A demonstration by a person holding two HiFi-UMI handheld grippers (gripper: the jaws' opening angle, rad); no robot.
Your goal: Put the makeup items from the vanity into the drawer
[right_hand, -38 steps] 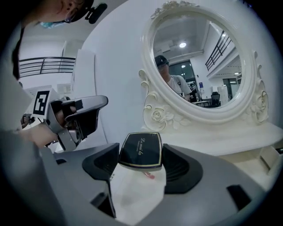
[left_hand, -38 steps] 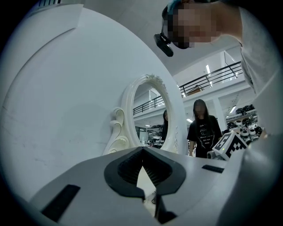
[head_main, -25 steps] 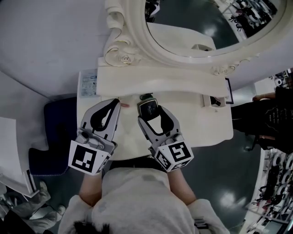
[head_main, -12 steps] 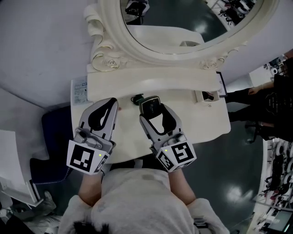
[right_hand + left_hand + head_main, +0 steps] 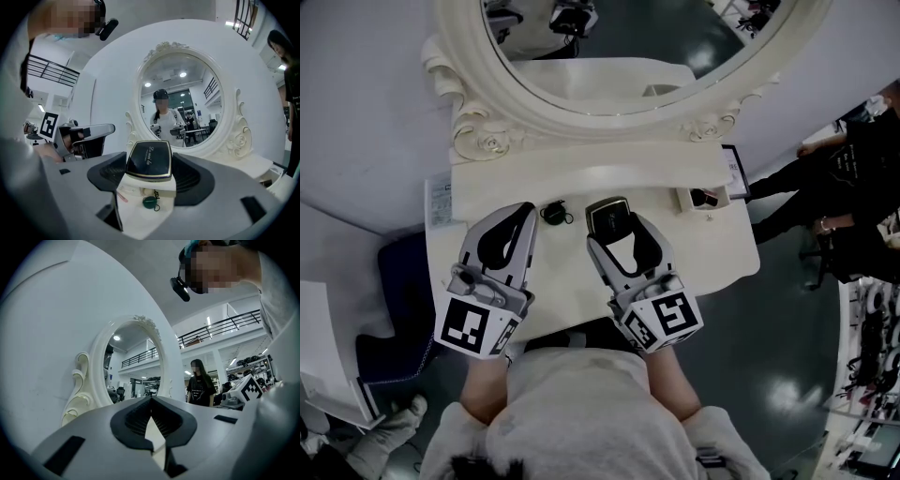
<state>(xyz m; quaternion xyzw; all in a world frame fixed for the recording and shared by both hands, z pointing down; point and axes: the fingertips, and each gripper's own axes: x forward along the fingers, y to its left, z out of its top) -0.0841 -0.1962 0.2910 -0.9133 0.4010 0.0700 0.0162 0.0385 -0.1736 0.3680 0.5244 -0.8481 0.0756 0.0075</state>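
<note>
While the right tongs [image 5: 150,176] clench the dark compact [image 5: 150,160] above the bench [image 5: 567,281], the left tongs [image 5: 151,401] sit pressed together, empty. Step: carrying to the drawer, unseen here; it likely needs opening next.

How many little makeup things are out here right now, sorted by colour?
black square compact with a gold rim: 1
dark green round item with a loop: 1
thin pink item, too small to identify: 1
Total: 3
</note>
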